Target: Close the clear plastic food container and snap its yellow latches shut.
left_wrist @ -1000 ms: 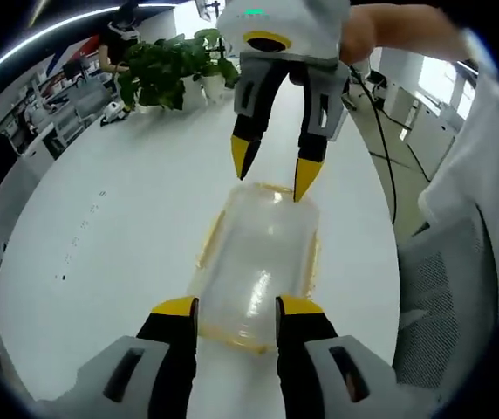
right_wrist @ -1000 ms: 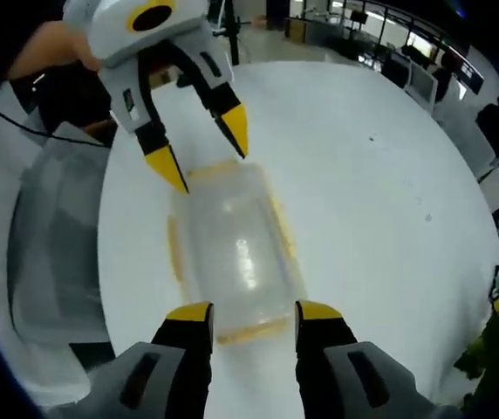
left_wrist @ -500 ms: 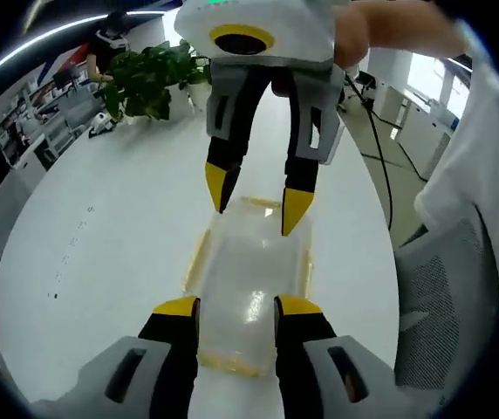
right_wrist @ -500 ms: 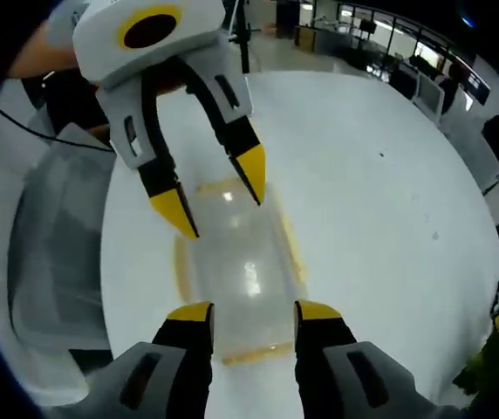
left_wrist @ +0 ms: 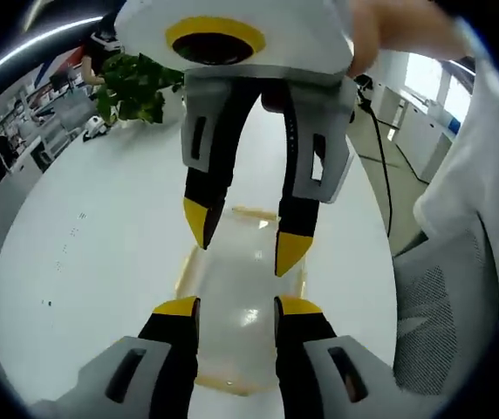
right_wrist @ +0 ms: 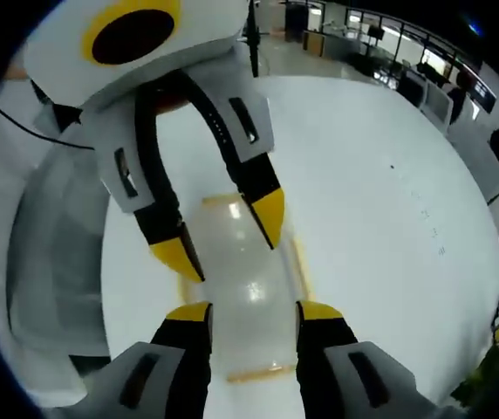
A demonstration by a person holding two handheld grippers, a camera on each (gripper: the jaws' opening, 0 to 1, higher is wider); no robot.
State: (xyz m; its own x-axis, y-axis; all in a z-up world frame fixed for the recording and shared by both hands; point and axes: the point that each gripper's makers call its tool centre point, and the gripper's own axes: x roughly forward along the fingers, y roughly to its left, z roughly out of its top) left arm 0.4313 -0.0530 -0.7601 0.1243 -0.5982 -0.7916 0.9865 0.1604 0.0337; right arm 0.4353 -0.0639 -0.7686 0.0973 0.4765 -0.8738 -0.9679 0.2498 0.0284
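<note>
Lid-press step, as we read it: both grippers sit over the container (left_wrist: 236, 301) on the white table (left_wrist: 84, 262), lid looks already seated on top, latches not yet snapped as far as we can judge. In the left gripper view, our left gripper (left_wrist: 235, 305) has its jaws spread apart with nothing between them, tips over the near end of the lid; the right gripper (left_wrist: 245, 236) comes in from the far end, jaws also parted and empty, tips just above or touching the lid — we can't tell contact. Right gripper view mirrors this: right gripper (right_wrist: 254, 312) over its near end, left gripper (right_wrist: 223, 236) facing it from the far end. Yellow latches (left_wrist: 182, 278) show as thin strips along the container's long sides and at the ends, one end latch (right_wrist: 254, 375) just below our right jaw tips; whether any is clicked home is too blurred to say. Next move, in our judgement: push straight down to seat the lid evenly, then hook a jaw tip onto each latch and fold it down. Container lies between the two grippers, roughly centred on both jaw lines. Risk: clear box skating on the smooth table if we press off-centre.
</note>
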